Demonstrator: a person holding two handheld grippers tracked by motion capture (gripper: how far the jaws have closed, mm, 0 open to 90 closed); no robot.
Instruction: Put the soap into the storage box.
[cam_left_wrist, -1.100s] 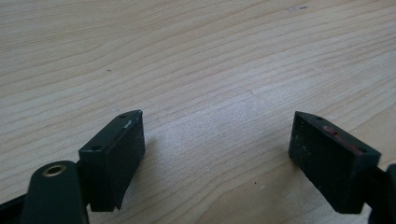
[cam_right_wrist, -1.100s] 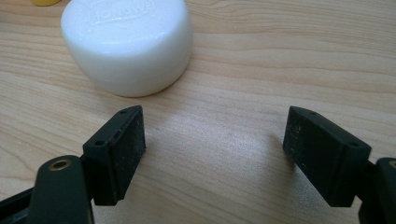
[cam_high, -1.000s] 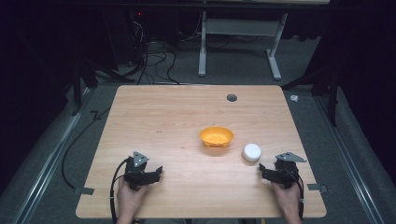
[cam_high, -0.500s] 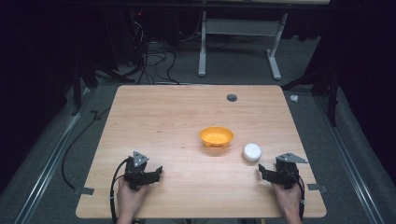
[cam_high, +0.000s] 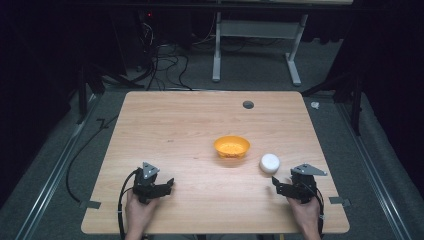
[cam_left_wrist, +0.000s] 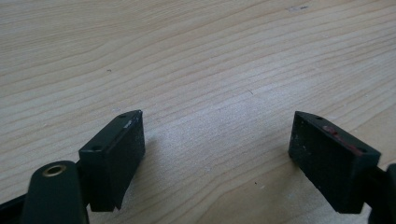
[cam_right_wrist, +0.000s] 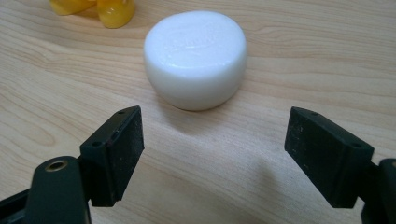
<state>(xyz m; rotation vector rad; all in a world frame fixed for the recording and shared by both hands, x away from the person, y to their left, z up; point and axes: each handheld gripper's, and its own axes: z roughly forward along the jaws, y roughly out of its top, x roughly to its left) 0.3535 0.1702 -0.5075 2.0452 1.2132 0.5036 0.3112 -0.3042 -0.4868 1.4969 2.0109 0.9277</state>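
Table (cam_high: 170, 125) of pale wood in the high view, your two hands at its near edge. Your left gripper (cam_high: 167, 186) rests low on the near left, bare wood around it. Your right gripper (cam_high: 278, 186) sits at the near right, pointing toward a white round puck (cam_high: 269, 163) just beyond its tips, not touching. An orange bowl (cam_high: 231, 146) with yellow bits inside stands just left of the puck, near the table's middle. A dark round hole (cam_high: 248, 104) marks the far side.

Left gripper view: your jaws stand wide apart over bare wood grain, nothing between them.

Right gripper view: your jaws stand apart and have just been opening; nothing lies between them. The white round puck (cam_right_wrist: 195, 58) sits flat on the wood just ahead of the tips, centred on the gap. Part of the orange bowl (cam_right_wrist: 93, 9) shows beyond it at the upper left.
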